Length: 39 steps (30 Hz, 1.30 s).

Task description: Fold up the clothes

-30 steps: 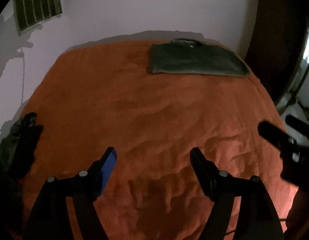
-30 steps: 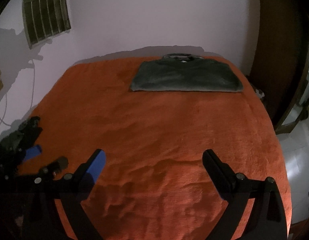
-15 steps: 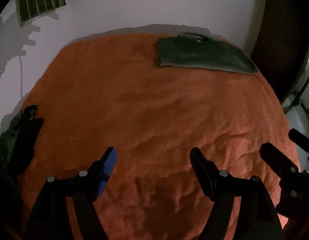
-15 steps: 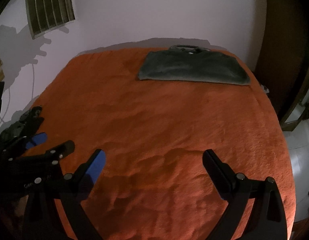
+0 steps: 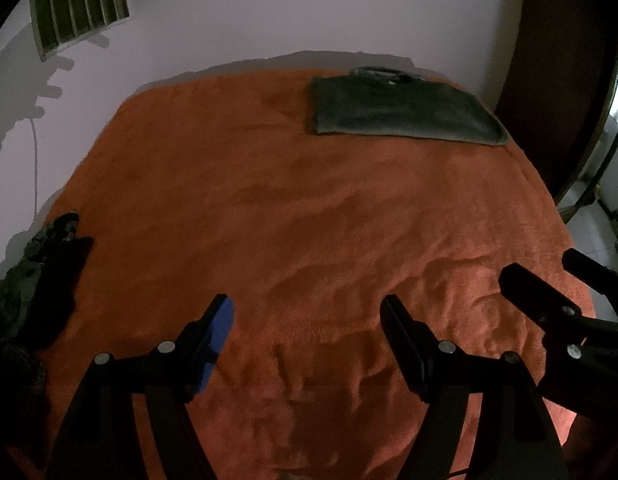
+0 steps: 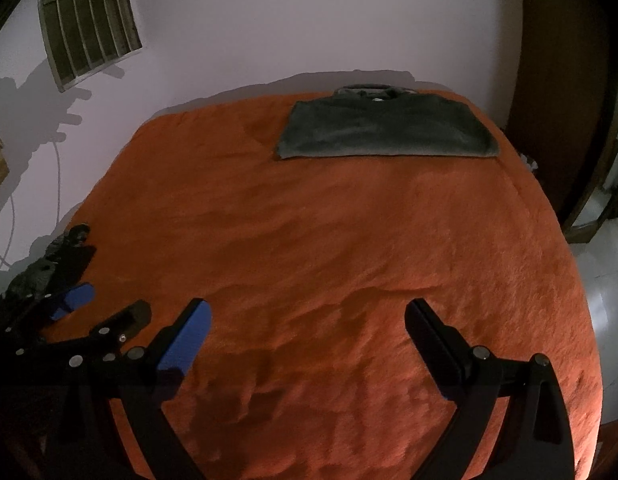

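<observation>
A dark grey folded garment (image 5: 405,114) (image 6: 389,130) lies flat at the far right of the orange bed cover (image 5: 289,220) (image 6: 329,232), collar toward the wall. A dark crumpled pile of clothes (image 5: 37,272) (image 6: 49,264) sits at the bed's left edge. My left gripper (image 5: 307,312) hovers open over the near cover with nothing between its fingers; it also shows at the left of the right wrist view (image 6: 109,304). My right gripper (image 6: 307,316) is open and empty too, and shows at the right edge of the left wrist view (image 5: 549,280).
A white wall stands behind the bed, with a barred vent (image 6: 89,20) at the upper left and a cable (image 5: 35,160) hanging down. A dark wooden door frame (image 6: 557,100) and pale floor (image 6: 601,260) lie to the right.
Both views have shifted slightly. In the left wrist view the right gripper has sunk lower; in the right wrist view the left gripper has come further into sight. The folded garment has not moved.
</observation>
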{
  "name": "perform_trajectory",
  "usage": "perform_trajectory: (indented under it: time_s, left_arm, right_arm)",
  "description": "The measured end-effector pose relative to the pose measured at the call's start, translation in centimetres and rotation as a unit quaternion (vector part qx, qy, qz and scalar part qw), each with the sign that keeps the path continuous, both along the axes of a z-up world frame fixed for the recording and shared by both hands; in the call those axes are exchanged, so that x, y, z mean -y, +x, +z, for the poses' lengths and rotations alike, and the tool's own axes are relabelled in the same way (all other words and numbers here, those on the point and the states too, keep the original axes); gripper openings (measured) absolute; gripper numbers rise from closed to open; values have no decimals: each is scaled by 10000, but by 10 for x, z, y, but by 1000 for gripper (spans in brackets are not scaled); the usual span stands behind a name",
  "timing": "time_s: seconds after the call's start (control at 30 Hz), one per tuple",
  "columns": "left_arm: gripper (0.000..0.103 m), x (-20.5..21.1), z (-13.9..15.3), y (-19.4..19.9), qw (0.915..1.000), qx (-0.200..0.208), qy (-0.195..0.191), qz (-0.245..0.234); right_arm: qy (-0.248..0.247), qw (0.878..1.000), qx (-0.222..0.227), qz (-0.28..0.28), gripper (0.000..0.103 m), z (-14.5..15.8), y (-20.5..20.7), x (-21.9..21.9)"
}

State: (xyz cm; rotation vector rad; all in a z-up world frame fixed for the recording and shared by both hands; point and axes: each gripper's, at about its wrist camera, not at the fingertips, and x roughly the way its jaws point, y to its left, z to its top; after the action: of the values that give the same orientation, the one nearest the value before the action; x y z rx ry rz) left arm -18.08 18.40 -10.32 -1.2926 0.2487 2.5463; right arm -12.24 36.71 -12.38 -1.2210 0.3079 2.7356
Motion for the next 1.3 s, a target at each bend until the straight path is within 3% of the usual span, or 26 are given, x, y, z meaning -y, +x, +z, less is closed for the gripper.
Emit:
perform_trajectory:
  time_s: [0.83, 1.03, 1.3]
  left_arm:
    - [76, 4, -3, 2, 9999, 147, -5, 82]
    - [77, 1, 1, 5, 9999, -20, -140, 59]
    - [77, 2, -3, 3, 10000, 66, -39, 64]
  right_arm:
    - [-1, 9994, 331, 109, 98, -17, -2, 6]
    - [322, 9990, 308, -48, 97, -22, -3, 5]
    - [21, 9994, 343, -8, 97, -26, -3, -1]
